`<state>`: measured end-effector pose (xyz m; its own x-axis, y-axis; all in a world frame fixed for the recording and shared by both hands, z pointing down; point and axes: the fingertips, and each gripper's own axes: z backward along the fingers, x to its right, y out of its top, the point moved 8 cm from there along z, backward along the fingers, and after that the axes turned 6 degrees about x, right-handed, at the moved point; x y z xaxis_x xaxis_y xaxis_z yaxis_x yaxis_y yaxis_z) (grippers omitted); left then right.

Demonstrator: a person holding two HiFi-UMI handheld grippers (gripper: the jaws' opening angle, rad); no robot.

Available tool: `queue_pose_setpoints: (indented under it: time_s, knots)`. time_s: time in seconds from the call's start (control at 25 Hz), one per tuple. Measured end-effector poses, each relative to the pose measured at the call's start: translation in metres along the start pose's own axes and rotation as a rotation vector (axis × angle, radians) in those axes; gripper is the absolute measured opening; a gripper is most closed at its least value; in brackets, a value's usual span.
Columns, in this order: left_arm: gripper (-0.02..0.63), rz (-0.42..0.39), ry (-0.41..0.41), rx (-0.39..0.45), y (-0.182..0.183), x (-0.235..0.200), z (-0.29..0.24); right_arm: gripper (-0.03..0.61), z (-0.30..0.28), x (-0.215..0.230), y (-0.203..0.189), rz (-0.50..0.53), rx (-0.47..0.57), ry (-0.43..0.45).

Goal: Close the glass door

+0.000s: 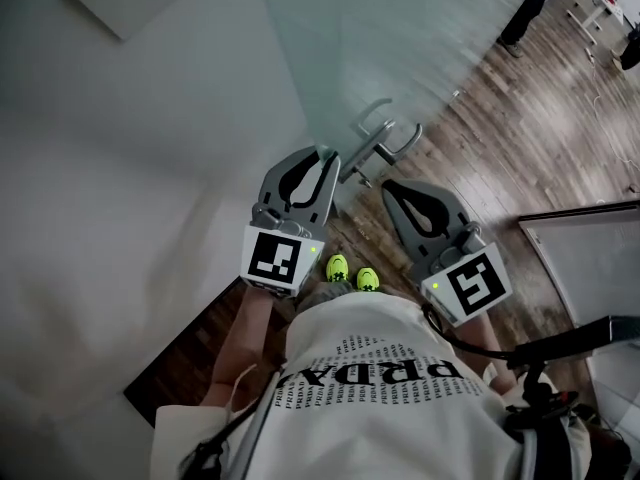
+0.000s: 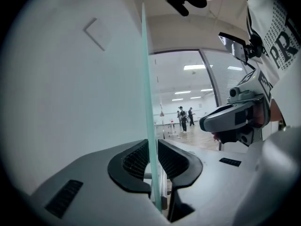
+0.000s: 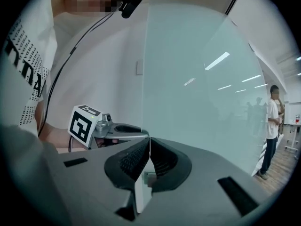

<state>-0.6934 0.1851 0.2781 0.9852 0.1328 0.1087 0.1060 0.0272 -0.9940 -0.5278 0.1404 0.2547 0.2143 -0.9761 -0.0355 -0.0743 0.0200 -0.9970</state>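
Side by side, left gripper [image 1: 322,155] clamps (jaws a sliver apart); right gripper [image 1: 391,187] has jaws together.

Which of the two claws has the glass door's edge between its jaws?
The left claw: its jaws clamp the glass door; the right claw is shut, empty.

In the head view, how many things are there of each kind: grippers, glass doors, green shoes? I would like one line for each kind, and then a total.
Grippers: 2, the left gripper and the right gripper
Glass door: 1
Green shoes: 2
Total: 5
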Motion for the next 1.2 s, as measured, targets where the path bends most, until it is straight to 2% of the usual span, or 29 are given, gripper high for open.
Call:
queue_pose_setpoints:
  time_s: [0.08, 0.16, 0.32, 0.44, 0.56, 0.68, 0.84, 1.0, 1.2]
  knots:
    - [0.06, 0.003, -0.013, -0.007, 0.024, 0.002, 0.009, -0.002, 0.0, -0.012, 0.027, 0.0, 0.023, 0.008]
    - [0.06, 0.013, -0.012, -0.008, 0.03, 0.002, 0.012, -0.002, -0.004, -0.019, 0.038, 0.007, 0.035, 0.018]
    - [0.057, 0.029, -0.04, -0.005, 0.007, 0.005, 0.009, -0.002, -0.012, -0.02, 0.02, 0.009, 0.027, -0.005]
    - [0.054, 0.031, -0.084, 0.007, 0.005, 0.014, 0.013, -0.002, -0.01, -0.025, 0.017, 0.018, 0.016, -0.031]
    - [0.054, -0.009, -0.132, 0.016, 0.013, 0.019, 0.013, -0.002, -0.014, -0.03, 0.025, 0.02, 0.013, -0.05]
    - [0.054, -0.043, -0.161, 0.03, 0.018, 0.046, 0.016, -0.002, 0.009, -0.032, 0.028, 0.023, 0.015, -0.08]
    - [0.054, -0.031, -0.201, 0.042, -0.013, 0.077, 0.012, -0.002, 0.041, -0.03, -0.009, 0.042, 0.005, -0.136]
    - [0.054, -0.054, -0.19, 0.03, -0.027, 0.11, 0.007, -0.002, 0.076, -0.026, -0.031, 0.04, 0.012, -0.154]
    - [0.054, -0.015, -0.144, 0.029, -0.019, 0.145, 0.0, -0.002, 0.118, -0.016, -0.032, 0.025, 0.021, -0.118]
